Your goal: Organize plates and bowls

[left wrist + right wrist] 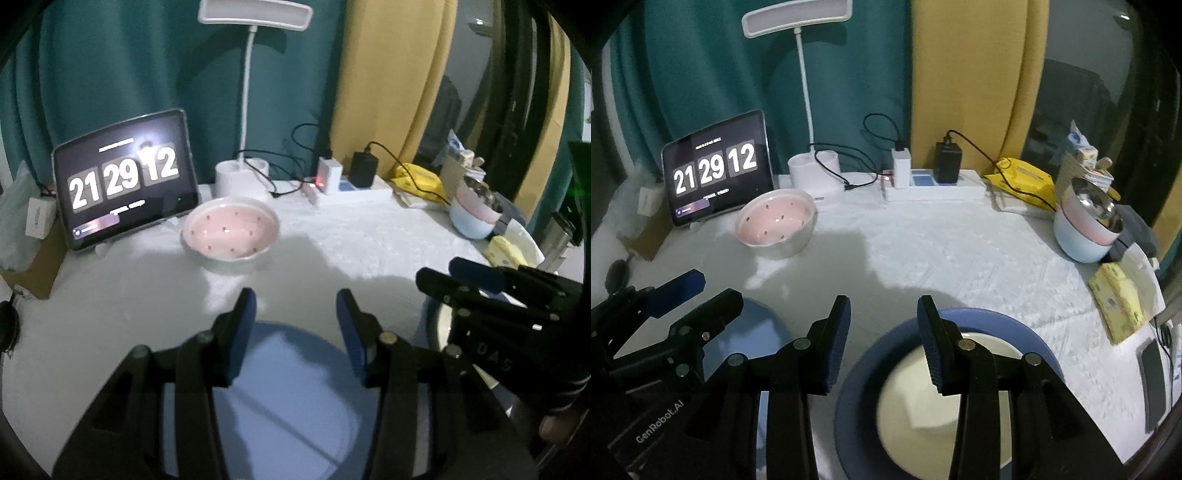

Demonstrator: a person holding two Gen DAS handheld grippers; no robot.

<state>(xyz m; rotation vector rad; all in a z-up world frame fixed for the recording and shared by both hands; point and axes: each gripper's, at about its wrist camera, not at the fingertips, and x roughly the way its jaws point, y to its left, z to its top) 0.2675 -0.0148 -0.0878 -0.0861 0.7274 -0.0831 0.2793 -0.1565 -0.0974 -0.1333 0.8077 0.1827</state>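
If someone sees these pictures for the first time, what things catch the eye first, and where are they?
The lit tablet at the back left, reading 21 29 12, stands out most, with the pink dotted bowl just in front of it. Nearest the right claw, which is open, a cream plate lies on a blue plate. The left claw, also open, hangs over another blue plate.

Left claw hovering with fingers spread apart, gripping nothing, right claw hovering level beside it, fingers likewise parted, both pointing forward, side by side.
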